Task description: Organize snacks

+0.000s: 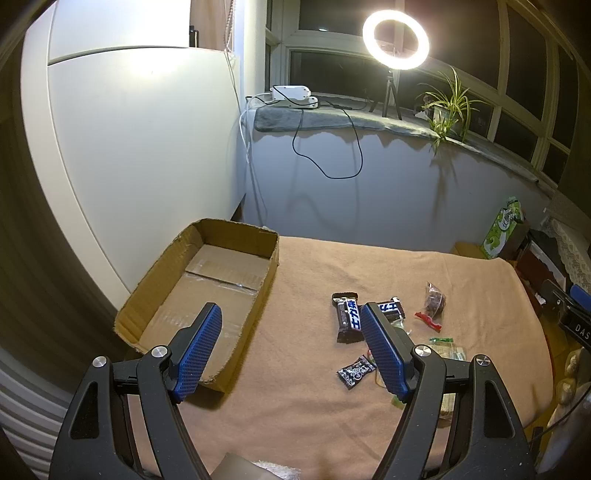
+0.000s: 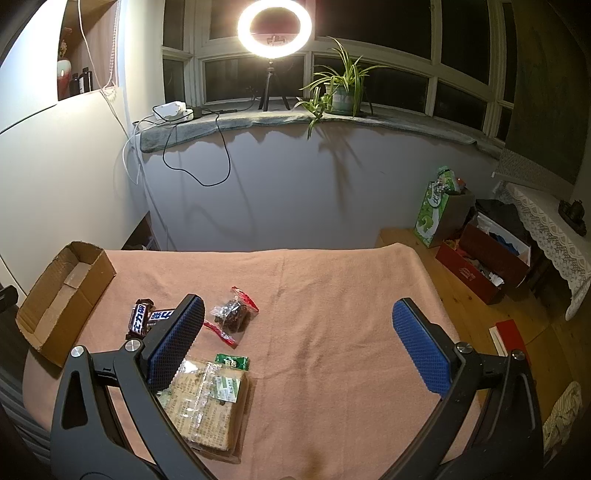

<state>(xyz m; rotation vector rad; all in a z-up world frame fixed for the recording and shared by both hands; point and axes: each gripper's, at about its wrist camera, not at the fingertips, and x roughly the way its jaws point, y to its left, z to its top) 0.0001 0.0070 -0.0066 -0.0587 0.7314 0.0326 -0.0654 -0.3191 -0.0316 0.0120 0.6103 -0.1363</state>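
An empty cardboard box sits on the left of a peach cloth-covered table. Two dark chocolate bars lie near the middle. A clear bag of dark snacks with red ends lies right of them. A small black-and-white candy lies nearer. A flat packet of biscuits with a small green packet lies in front. My left gripper hovers open between box and bars. My right gripper is open over bare cloth.
A ring light on a tripod, a potted plant and a white device with cables stand on the windowsill. A green carton and a red box sit on the wooden floor to the right. A white panel borders the left.
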